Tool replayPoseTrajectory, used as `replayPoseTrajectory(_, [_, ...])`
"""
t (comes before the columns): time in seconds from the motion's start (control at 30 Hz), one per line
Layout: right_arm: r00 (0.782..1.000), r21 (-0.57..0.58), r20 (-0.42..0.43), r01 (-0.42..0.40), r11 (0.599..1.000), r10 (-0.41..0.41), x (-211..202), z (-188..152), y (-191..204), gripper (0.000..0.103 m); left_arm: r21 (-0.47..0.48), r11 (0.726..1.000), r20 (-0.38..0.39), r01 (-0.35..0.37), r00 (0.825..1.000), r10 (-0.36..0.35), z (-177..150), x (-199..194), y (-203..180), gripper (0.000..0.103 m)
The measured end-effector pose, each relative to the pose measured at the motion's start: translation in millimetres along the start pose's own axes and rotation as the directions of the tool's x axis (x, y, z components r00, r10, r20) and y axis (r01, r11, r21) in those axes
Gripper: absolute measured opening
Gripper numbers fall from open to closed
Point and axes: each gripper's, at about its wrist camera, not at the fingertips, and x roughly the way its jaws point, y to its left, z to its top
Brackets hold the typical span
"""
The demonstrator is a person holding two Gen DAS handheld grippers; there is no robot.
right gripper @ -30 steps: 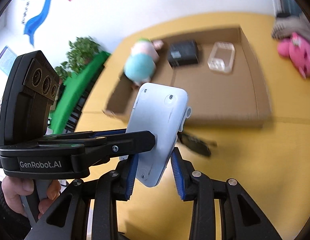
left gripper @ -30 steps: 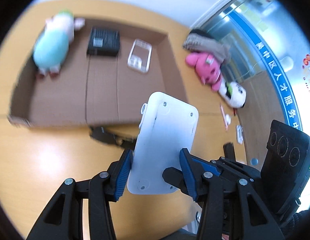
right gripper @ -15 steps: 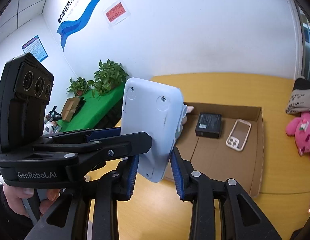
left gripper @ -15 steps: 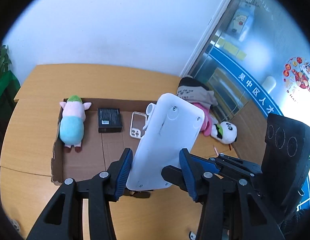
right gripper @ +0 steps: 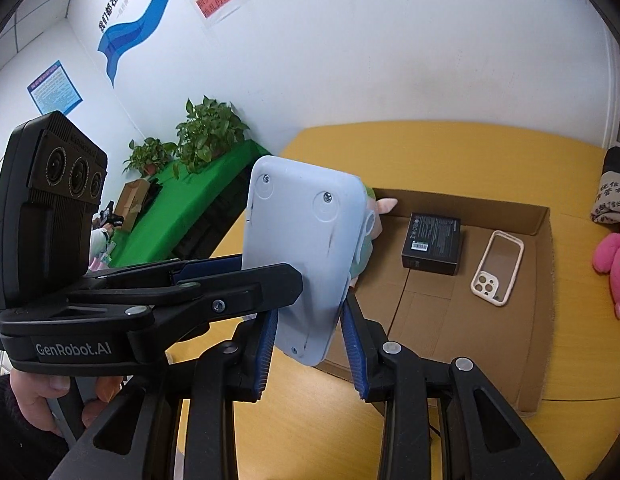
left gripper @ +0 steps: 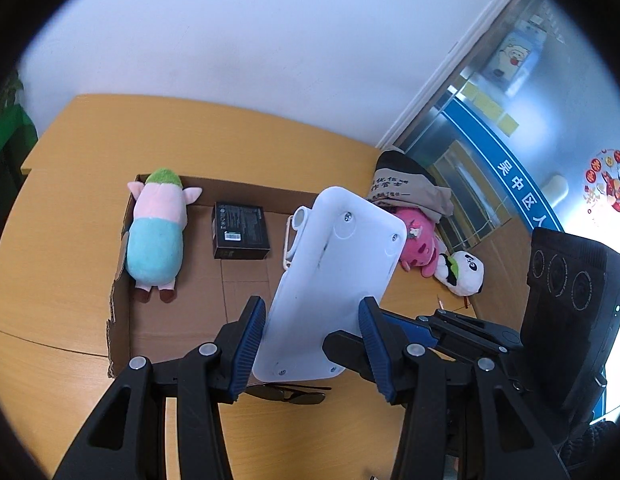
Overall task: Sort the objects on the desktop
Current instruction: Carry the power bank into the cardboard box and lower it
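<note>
Both grippers hold one white plastic device (left gripper: 333, 288), underside with screws facing the cameras, raised above the wooden table. My left gripper (left gripper: 311, 344) is shut on its long sides. My right gripper (right gripper: 310, 340) is shut on its lower end, and the device (right gripper: 306, 256) shows there too. Behind it lies an open cardboard box (right gripper: 543, 320) holding a pink-and-teal plush (left gripper: 156, 232), a black box (right gripper: 431, 238) and a clear phone case (right gripper: 497, 268). The device hides part of the plush and case.
Black sunglasses (left gripper: 288, 396) lie on the table in front of the box. A pink plush (left gripper: 419, 240), a panda plush (left gripper: 461, 274) and a folded bag (left gripper: 405, 188) sit right of the box. Potted plants (right gripper: 206, 136) stand on a green-covered table at the left.
Both grippers have lifted and tilted back with the white device, from looking down into the box to looking across the table. The grips have not changed.
</note>
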Motion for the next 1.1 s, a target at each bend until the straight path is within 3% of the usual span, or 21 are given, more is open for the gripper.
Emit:
replayPoseTrajectory(0.3, [0.988,0.067,-0.155,-0.012,0.998,0.023,90,-2,-17,0.035,-0.129,0.992,-0.122,-0.004,0.993,-0.012,-7,55,78,0.048])
replayPoseTrajectory(0.67, [0.94,0.231,-0.313,-0.063,0.971,0.136,194,-41,-57,0.035,-0.215,0.972,-0.295,-0.089,0.955,0.022,-36,119,141,0.048])
replayPoseTrajectory(0.9, [0.923,0.324,-0.353,-0.031,0.946,0.151,218,-57,-88,0.035,-0.256,0.963,-0.359,-0.083,0.933,-0.015,-42,156,152,0.048])
replayPoseTrajectory(1.1, [0.89,0.367,-0.428,0.013,0.93,0.156,237,-64,-115,0.035,-0.305,0.945,-0.413,-0.122,0.911,-0.015,-49,183,164,0.047])
